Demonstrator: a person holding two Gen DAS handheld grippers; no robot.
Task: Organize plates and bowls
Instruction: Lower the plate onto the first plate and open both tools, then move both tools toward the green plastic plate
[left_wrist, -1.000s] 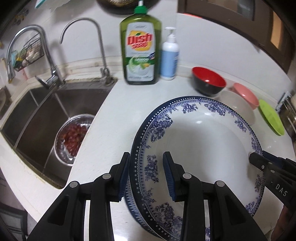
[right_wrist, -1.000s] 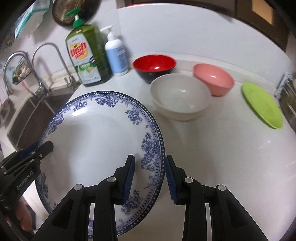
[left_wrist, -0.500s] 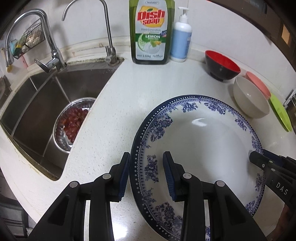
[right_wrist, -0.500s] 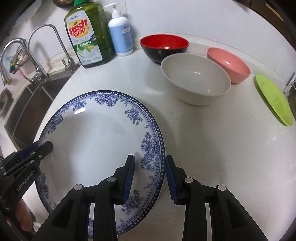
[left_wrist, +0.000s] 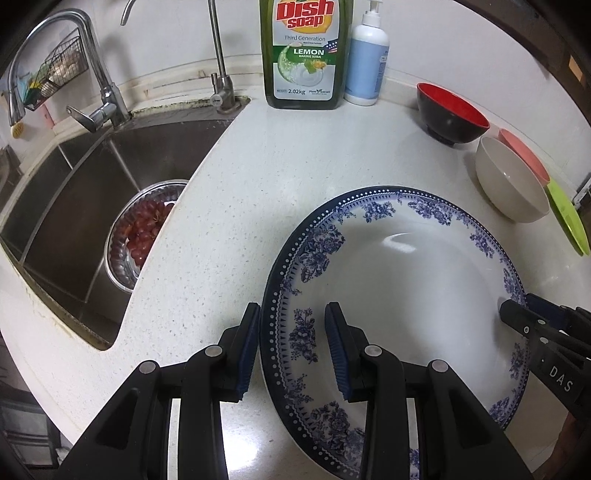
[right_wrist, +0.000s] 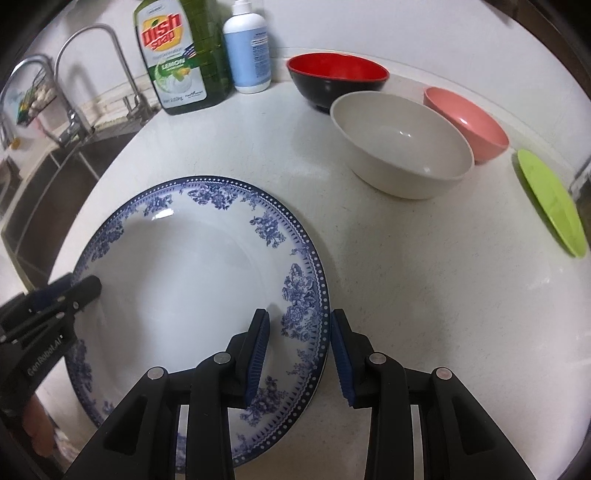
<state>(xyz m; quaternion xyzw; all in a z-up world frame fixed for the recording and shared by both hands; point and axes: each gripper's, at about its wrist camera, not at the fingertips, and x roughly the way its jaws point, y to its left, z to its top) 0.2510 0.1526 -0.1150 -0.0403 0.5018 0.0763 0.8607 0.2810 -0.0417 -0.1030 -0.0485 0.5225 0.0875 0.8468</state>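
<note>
A large blue-and-white floral plate (left_wrist: 406, 295) (right_wrist: 184, 280) sits low over the white counter; I cannot tell if it rests on it. My left gripper (left_wrist: 291, 347) is shut on its left rim, one finger outside and one inside the well. My right gripper (right_wrist: 299, 354) is shut on the opposite rim in the same way. Each gripper shows in the other's view at the far rim: the right gripper (left_wrist: 517, 310), the left gripper (right_wrist: 85, 286). Beyond the plate stand a cream bowl (right_wrist: 402, 144), a red-and-black bowl (right_wrist: 336, 77), a pink bowl (right_wrist: 465, 122) and a flat green plate (right_wrist: 550, 203).
To the left a steel sink (left_wrist: 74, 192) holds a metal colander of red grapes (left_wrist: 144, 229), with two taps (left_wrist: 107, 107) behind. A green dish soap bottle (left_wrist: 304, 55) and a white-blue pump bottle (left_wrist: 367, 62) stand against the back wall. Bare counter (right_wrist: 424, 277) lies right of the plate.
The plate has come down and levelled toward the counter with both grippers still on its rim. The bowls behind it, partly hidden before, now show in the left wrist view.
</note>
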